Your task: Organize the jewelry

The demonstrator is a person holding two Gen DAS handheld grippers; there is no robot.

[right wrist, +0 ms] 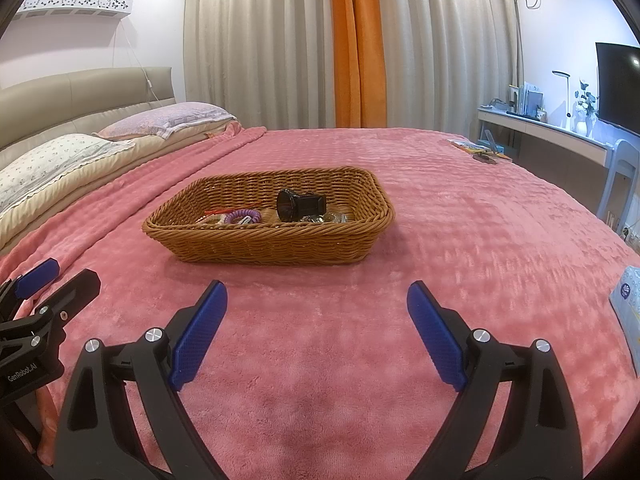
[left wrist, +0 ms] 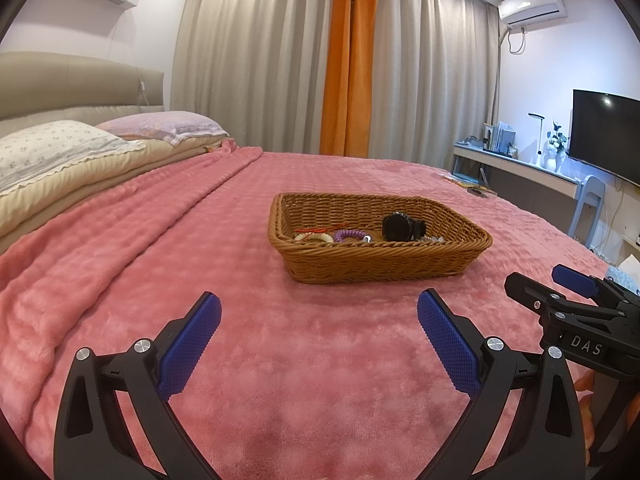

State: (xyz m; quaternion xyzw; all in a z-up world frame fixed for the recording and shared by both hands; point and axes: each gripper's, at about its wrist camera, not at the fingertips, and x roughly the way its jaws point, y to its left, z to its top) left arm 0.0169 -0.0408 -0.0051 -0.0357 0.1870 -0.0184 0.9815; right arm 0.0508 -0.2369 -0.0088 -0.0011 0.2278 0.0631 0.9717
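A brown wicker basket [left wrist: 320,268] stands on the pink blanket; it also shows in the right wrist view [right wrist: 240,246]. Inside lie a black watch [left wrist: 402,227] [right wrist: 298,205], a purple coil band [left wrist: 350,235] [right wrist: 242,215], a cream bracelet [left wrist: 316,237] and a red cord [left wrist: 320,229] [right wrist: 218,211]. My left gripper [left wrist: 319,306] is open and empty, hovering in front of the basket. My right gripper [right wrist: 317,294] is open and empty, also short of the basket. Each gripper shows at the edge of the other's view, the right in the left wrist view [left wrist: 560,284] and the left in the right wrist view [right wrist: 60,276].
Pillows [left wrist: 60,148] and a headboard lie at the left. A tissue pack [right wrist: 628,300] sits at the right on the blanket. Small items [right wrist: 480,150] lie at the bed's far right corner. A desk [left wrist: 516,162] with a monitor stands beyond.
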